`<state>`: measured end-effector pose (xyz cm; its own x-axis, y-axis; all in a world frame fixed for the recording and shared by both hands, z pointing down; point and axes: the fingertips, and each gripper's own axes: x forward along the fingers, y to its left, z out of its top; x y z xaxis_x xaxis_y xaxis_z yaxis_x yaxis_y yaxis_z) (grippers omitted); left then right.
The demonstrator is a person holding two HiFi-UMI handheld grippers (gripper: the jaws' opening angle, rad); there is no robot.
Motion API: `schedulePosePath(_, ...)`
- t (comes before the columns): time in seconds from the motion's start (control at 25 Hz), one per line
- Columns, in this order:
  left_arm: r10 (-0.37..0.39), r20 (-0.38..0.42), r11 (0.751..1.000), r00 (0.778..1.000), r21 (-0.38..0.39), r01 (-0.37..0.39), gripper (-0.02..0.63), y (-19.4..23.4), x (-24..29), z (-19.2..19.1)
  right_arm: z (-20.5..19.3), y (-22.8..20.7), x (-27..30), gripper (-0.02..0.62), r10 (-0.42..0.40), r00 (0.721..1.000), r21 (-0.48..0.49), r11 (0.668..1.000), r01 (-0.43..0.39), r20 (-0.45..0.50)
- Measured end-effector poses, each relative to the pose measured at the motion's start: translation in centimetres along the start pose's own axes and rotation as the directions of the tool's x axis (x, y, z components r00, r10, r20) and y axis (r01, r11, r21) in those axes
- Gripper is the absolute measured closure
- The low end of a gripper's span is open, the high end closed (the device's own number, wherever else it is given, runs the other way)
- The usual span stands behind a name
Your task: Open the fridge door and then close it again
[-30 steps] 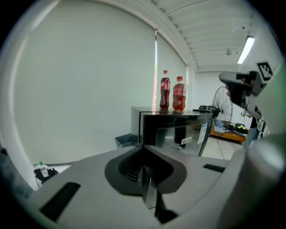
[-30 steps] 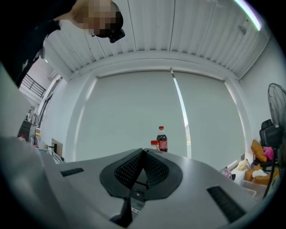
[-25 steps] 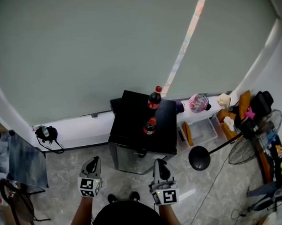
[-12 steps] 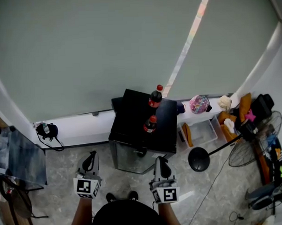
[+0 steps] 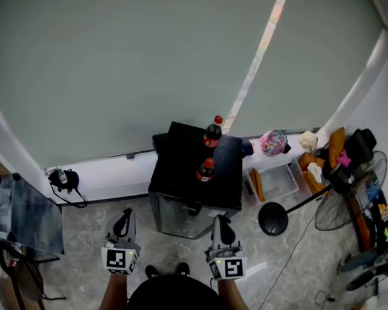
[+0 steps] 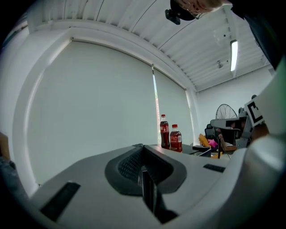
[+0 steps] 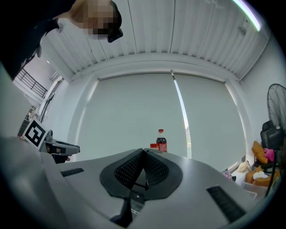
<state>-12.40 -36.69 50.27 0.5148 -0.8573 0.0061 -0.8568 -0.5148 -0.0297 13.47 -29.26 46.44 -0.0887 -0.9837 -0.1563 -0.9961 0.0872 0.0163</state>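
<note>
A small black fridge (image 5: 181, 163) stands against the window wall with its glass door (image 5: 179, 223) closed and facing me. Two cola bottles (image 5: 212, 134) (image 5: 205, 171) stand upright on its top, and also show in the left gripper view (image 6: 164, 131) and the right gripper view (image 7: 161, 142). My left gripper (image 5: 125, 218) is held short of the fridge's left front corner, shut and empty (image 6: 143, 146). My right gripper (image 5: 220, 222) hangs just before the door's right side, jaws together with nothing between them (image 7: 143, 151). Neither touches the fridge.
Right of the fridge sit a clear plastic bin (image 5: 275, 180), a black stand with a round base (image 5: 272, 219), a floor fan (image 5: 345, 206) and piled clutter. At the left are a headset with cable (image 5: 60, 182) and a glass table (image 5: 32, 221). A white sill runs behind.
My left gripper has lifted and levelled out, staying shut. The right gripper and the fridge door are as they were.
</note>
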Motion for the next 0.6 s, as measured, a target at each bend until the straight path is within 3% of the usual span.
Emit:
schedulePosePath(0.44, -0.005, 0.005, 1.0, 1.0, 0.003, 0.005, 0.598, -0.1, -0.5, 0.3, -0.3, 0.2, -0.3, 0.589, -0.003, 1.0, 0.007, 1.0, 0.003, -0.007)
schedulePosePath(0.6, -0.009, -0.007, 1.0, 1.0, -0.022, 0.009, 0.598, -0.2, -0.5, 0.5, -1.2, 0.2, -0.5, 0.589, -0.015, 0.996, 0.018, 1.0, 0.017, -0.093)
